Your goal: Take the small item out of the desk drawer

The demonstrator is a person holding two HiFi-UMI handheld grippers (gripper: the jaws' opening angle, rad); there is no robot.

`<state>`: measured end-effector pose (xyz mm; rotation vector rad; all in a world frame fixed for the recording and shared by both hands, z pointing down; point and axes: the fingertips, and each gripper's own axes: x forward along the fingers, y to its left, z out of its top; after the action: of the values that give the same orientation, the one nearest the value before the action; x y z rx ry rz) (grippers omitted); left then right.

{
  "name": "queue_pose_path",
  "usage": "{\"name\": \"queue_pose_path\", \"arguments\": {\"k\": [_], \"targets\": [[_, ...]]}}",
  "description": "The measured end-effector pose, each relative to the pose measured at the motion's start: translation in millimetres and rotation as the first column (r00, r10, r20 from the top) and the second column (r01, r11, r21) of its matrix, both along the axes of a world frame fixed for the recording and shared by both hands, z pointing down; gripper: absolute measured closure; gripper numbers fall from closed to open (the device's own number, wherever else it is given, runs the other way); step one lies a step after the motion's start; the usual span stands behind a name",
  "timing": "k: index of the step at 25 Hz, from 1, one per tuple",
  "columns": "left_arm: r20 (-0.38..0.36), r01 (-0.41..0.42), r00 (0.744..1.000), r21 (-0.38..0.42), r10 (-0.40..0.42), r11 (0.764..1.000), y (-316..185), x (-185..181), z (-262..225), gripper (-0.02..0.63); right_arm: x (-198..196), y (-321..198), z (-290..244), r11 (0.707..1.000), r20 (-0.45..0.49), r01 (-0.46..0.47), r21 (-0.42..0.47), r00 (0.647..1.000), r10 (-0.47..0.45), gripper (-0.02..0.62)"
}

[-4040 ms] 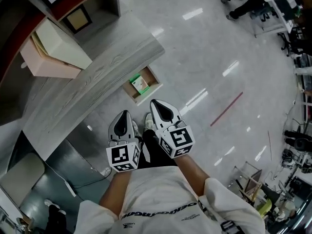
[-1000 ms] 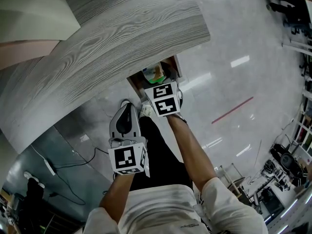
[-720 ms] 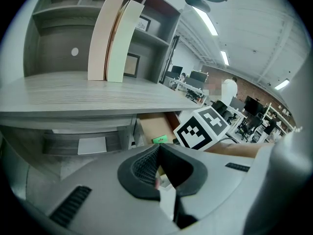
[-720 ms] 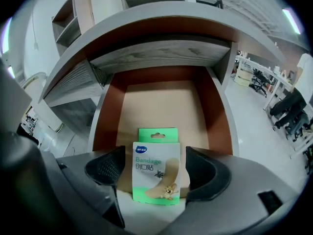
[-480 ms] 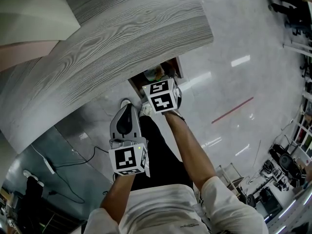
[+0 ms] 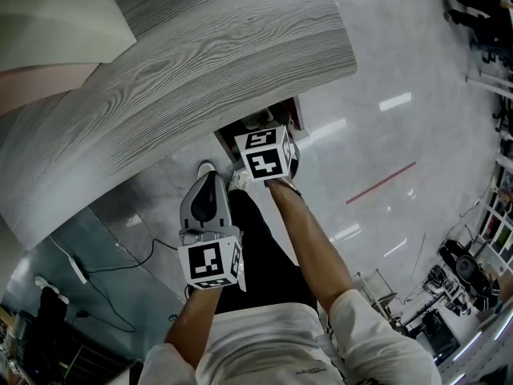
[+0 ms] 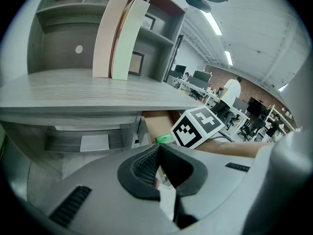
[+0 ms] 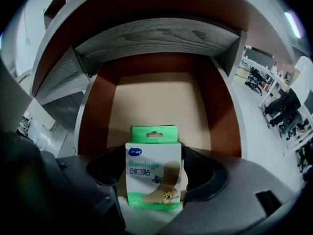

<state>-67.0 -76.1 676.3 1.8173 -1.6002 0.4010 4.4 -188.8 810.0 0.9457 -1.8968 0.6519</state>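
Your right gripper point(image 8: 152, 180) has reached into the desk drawer point(image 8: 95, 111) and now clamps the bandage box point(image 8: 152, 155). Your left gripper point(image 7: 157, 153) is closed and empty.

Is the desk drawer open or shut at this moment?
Open: the drawer is pulled out from under the desk, its bare floor and side walls visible.
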Motion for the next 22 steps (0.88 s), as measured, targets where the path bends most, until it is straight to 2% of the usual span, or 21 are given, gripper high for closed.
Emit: {"name": "queue_pose_path", "arguments": {"k": [5,11,22], "targets": [[0.003,-0.004,1.000,0.006,0.004,1.000,0,-2,2,0.591,-1,1,0,1.000,-0.011,0.012,0.017,1.000,-0.012,0.230],[-0.010,-0.015,1.000,0.002,0.015,1.000,3,1,1,0.591,2,-2,-3,0.999,0.052,-0.049,0.011,0.997,0.049,0.230],[-0.013,-0.058,0.998,0.028,0.059,0.998,10,10,-16,0.591,8,8,-29,0.998,0.106,-0.042,0.052,0.994,0.036,0.230]]}}
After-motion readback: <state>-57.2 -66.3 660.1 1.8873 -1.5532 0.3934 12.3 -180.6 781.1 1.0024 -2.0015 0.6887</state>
